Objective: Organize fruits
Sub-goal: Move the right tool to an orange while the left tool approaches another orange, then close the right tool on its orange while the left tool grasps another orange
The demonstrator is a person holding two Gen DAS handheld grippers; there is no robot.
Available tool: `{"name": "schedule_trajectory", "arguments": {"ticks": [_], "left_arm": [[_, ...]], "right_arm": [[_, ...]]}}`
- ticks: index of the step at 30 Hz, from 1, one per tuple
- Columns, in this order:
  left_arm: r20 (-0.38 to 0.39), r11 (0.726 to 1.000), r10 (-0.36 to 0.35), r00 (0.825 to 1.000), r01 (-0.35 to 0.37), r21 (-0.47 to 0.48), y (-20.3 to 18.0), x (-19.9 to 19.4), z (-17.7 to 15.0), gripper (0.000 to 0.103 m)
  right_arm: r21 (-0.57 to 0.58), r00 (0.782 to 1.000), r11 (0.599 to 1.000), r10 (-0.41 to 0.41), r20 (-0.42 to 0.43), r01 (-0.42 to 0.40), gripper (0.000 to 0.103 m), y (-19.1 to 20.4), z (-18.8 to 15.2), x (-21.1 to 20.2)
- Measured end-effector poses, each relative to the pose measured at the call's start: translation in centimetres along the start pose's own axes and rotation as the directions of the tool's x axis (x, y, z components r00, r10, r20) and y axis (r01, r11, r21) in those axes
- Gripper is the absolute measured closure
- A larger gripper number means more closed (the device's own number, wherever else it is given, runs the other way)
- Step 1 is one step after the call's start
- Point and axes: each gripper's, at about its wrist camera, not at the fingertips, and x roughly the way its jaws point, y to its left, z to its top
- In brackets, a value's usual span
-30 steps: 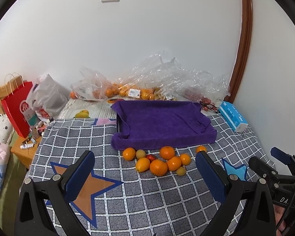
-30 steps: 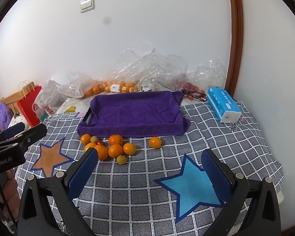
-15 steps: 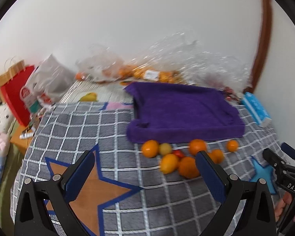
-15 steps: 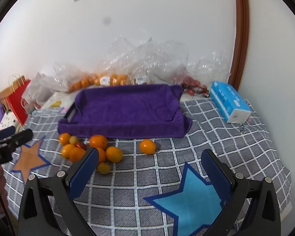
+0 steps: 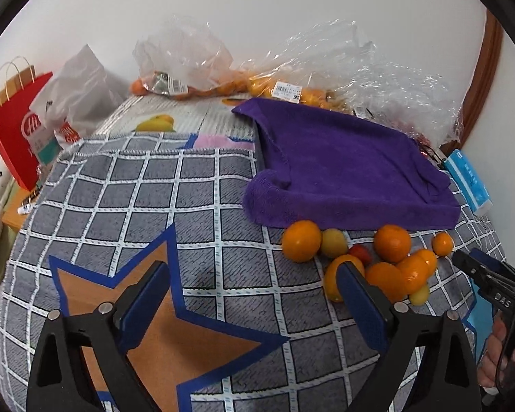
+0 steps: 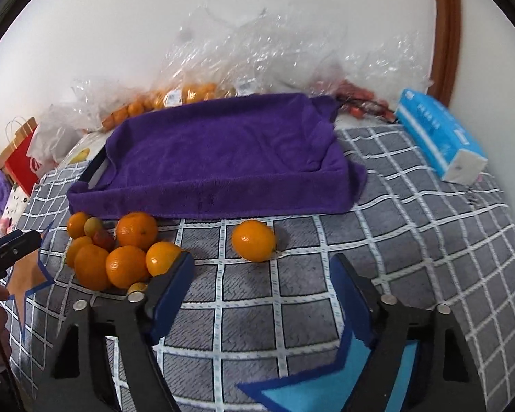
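Both tongs have dropped closer — right tongs (image 6: 259, 271) spread before a lone orange (image 6: 253, 240), left tongs (image 5: 252, 286) spread, empty.

Low wrist views — shared fruit pile (image 5: 367, 261) ahead

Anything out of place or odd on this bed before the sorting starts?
One orange lies alone on the checked blanket, apart from the fruit cluster heaped before the purple-towelled tray, which holds no fruit. Nothing looks spilled or damaged.
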Motion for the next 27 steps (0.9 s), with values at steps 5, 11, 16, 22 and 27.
{"name": "schedule_trajectory", "arguments": {"ticks": [5,11,16,22,27], "left_arm": [[0.009,0.999,-0.040,0.999,0.040,0.010,0.0,0.9,0.4,0.013],[-0.013,0.994,-0.104,0.994,0.104,-0.016,-0.4,3.0,1.1,0.027],[-0.029,0.985,-0.170,0.985,0.169,-0.040,-0.3,4.4,1.4,0.041],[-0.041,0.965,-0.255,0.966,0.252,-0.065,-0.6,5.3,1.4,0.060],[-0.046,0.951,-0.300,0.953,0.294,-0.097,-0.1,5.3,1.2,0.072]], "right_arm": [[-0.025,0.999,1.000,0.010,-0.038,-0.011,0.045,0.2,0.1,2.3],[-0.021,0.999,1.000,0.011,-0.042,-0.012,0.056,0.0,0.6,3.6],[-0.026,0.999,0.999,0.020,-0.033,-0.021,0.068,-0.1,0.8,3.9],[-0.038,1.000,0.999,0.021,-0.017,-0.022,0.068,0.1,0.8,3.8],[-0.060,1.000,0.998,0.009,-0.006,-0.009,0.068,0.6,0.6,3.7]]}}
